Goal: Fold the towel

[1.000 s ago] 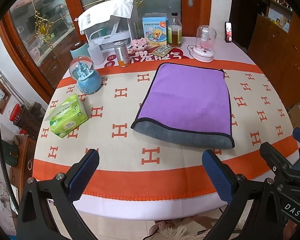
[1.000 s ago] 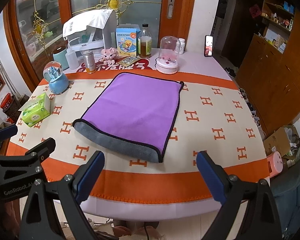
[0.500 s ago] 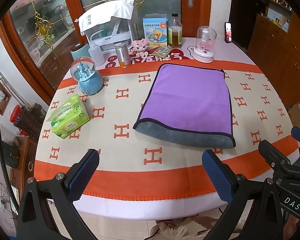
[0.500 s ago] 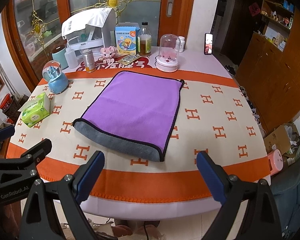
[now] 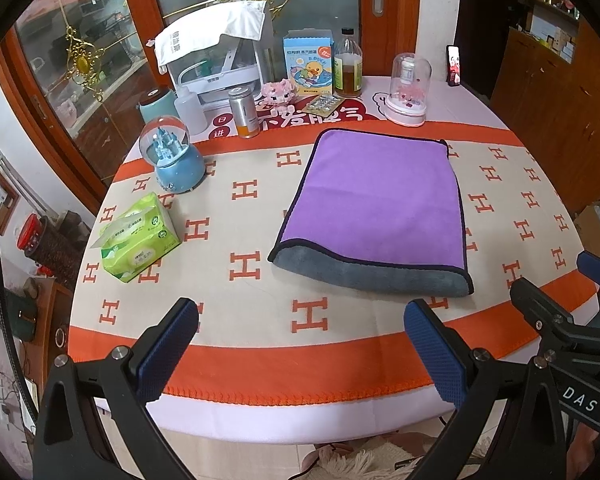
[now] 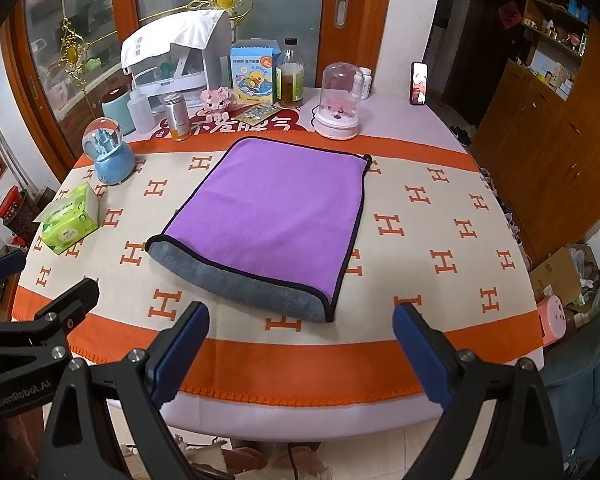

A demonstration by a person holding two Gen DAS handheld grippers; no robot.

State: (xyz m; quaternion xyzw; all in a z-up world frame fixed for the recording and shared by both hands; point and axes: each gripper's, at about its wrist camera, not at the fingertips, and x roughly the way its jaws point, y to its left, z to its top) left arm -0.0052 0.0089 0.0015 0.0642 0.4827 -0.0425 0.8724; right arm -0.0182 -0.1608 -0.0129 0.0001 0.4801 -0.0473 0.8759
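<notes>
Nothing much has moved since a second ago: both my grippers hover short of the table's (image 5: 340, 364) near edge. Left gripper (image 5: 300, 344) jaws gape wide, empty. Towel (image 5: 376, 204), mid-table, looks soft and limp; I'd pinch its near corners. Right gripper (image 6: 300, 340) likewise wide, touching nothing.

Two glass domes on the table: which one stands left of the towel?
The blue snow globe with the castle inside, left of the towel. The pink-based dome stands behind the towel's far right corner.
</notes>
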